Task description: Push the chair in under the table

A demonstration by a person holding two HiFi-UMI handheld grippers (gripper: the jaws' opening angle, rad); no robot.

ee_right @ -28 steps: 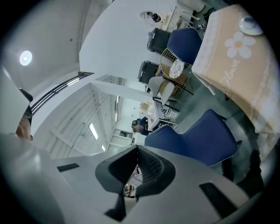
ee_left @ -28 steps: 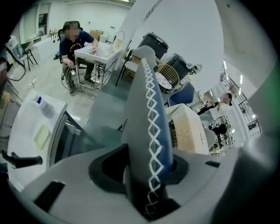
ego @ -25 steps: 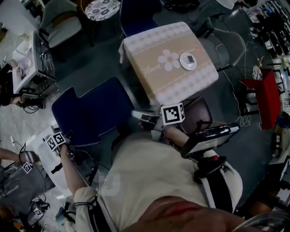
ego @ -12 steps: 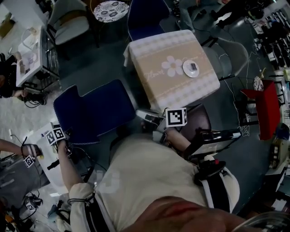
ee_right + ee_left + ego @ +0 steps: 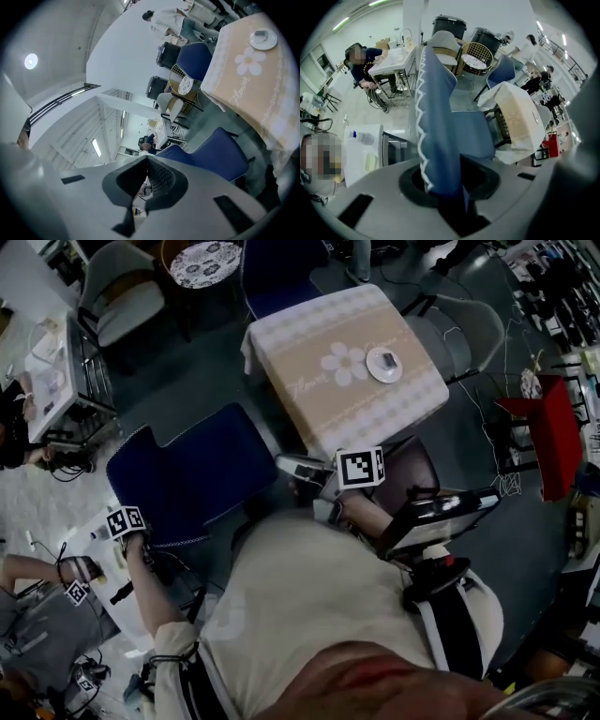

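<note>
Jaws of the left gripper (image 5: 449, 187) have just been closing and now pinch the top edge of the backrest (image 5: 436, 117), whose blue fabric with white zigzag trim runs straight down into the gap between them. The gripper points steeply down onto that edge, at the chair's far-left corner as the head view shows it. The right gripper (image 5: 146, 177) has its jaws pressed together on nothing. It is held nearly level in front of the person's body, close to the near corner of the table (image 5: 319, 418) and apart from the chair.

The chair (image 5: 192, 474) stands pulled out on the floor to the left of the table, turned at an angle. Its seat lies just beside the table's near-left corner and no part of it shows beneath the tabletop. The table carries a beige cloth with a flower print and a small white plate (image 5: 385, 364).

By my reading the grasp is only now being made, and the push has not begun. What remains is squaring the chair to the table's edge and sliding the seat in under it
</note>
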